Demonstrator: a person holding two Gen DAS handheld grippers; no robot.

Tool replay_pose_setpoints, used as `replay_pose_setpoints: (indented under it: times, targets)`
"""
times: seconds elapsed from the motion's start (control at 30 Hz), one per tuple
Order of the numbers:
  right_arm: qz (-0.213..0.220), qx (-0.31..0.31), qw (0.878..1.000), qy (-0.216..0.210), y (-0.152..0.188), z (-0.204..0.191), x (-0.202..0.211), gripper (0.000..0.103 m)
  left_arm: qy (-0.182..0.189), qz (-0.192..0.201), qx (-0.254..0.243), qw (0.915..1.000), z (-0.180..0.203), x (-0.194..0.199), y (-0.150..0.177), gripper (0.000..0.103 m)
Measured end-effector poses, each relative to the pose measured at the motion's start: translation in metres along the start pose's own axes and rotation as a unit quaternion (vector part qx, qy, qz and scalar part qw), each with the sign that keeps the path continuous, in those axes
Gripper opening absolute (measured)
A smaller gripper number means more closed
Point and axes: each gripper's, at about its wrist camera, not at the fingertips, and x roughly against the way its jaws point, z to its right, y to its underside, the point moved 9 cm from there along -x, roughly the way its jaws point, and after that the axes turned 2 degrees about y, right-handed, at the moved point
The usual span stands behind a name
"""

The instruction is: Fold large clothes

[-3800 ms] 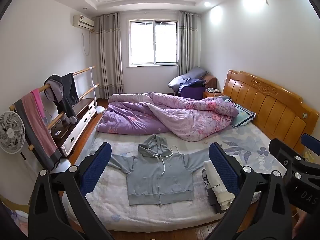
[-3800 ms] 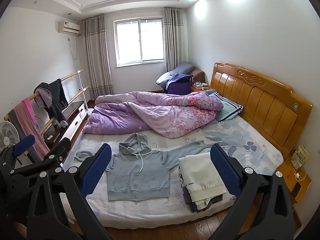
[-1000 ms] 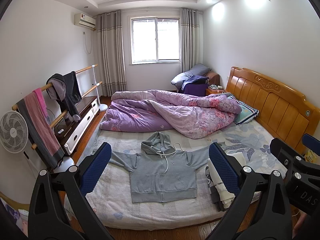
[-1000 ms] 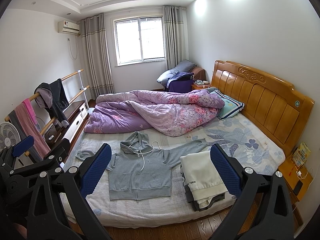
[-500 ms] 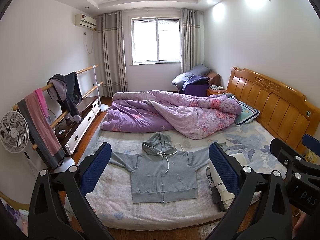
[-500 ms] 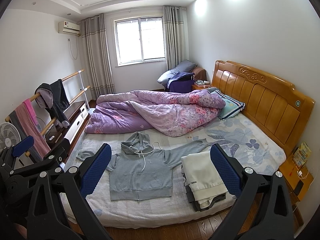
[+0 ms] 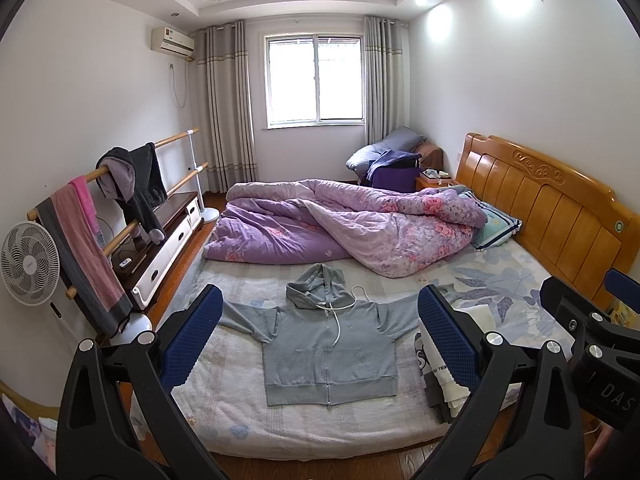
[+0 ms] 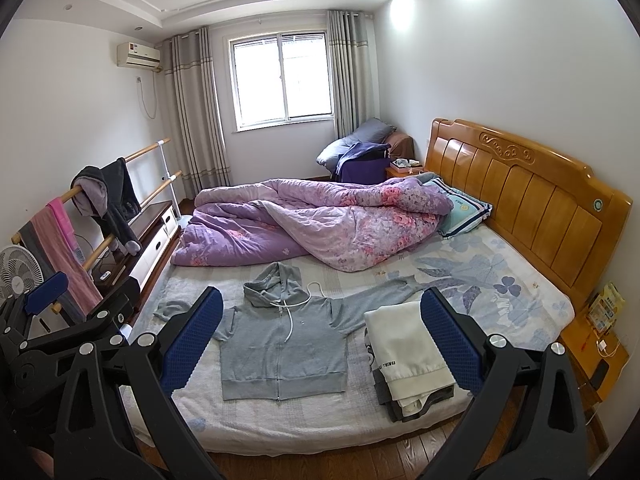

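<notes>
A grey zip hoodie [image 7: 328,348] lies flat and face up on the bed [image 7: 224,404], sleeves spread, hood toward the quilt. It also shows in the right wrist view [image 8: 282,346]. My left gripper [image 7: 320,336] is open and empty, held in the air well short of the bed's near edge. My right gripper [image 8: 320,334] is open and empty too, beside it on the right. A stack of folded clothes [image 8: 408,360] lies right of the hoodie, over the end of its right sleeve.
A crumpled purple quilt [image 7: 344,224] fills the far half of the bed. A wooden headboard [image 7: 552,208] stands on the right. A clothes rail [image 7: 116,208], a fan [image 7: 28,264] and a low cabinet [image 7: 168,236] stand on the left. A nightstand [image 8: 600,344] is at the right.
Both views have drifted slightly back and to the left, so the hoodie sits a little further right in frame. Both grippers stay open; nothing on the bed has moved.
</notes>
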Motion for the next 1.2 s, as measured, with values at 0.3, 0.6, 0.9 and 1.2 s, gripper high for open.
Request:
replay_pose_setpoints:
  times: [0.3, 0.6, 0.9, 1.2]
  targets:
    - [-0.005, 0.0, 1.0, -0.001, 0.0, -0.005, -0.003, 0.096, 0.0, -0.003, 0.0, 1.0, -0.005, 0.001, 0.002, 0.098]
    - [-0.009, -0.001, 1.0, -0.003, 0.005, -0.007, -0.01, 0.096, -0.001, -0.006, 0.0, 1.0, -0.013, 0.004, 0.001, 0.098]
    - [-0.016, 0.0, 1.0, -0.009, 0.008, -0.01, -0.018, 0.096, -0.005, -0.013, 0.001, 0.9999, -0.025, -0.002, 0.008, 0.098]
    - [-0.05, 0.017, 0.998, -0.023, 0.017, -0.038, -0.061, 0.096, -0.014, -0.055, 0.019, 0.9982, -0.059, -0.052, 0.025, 0.098]
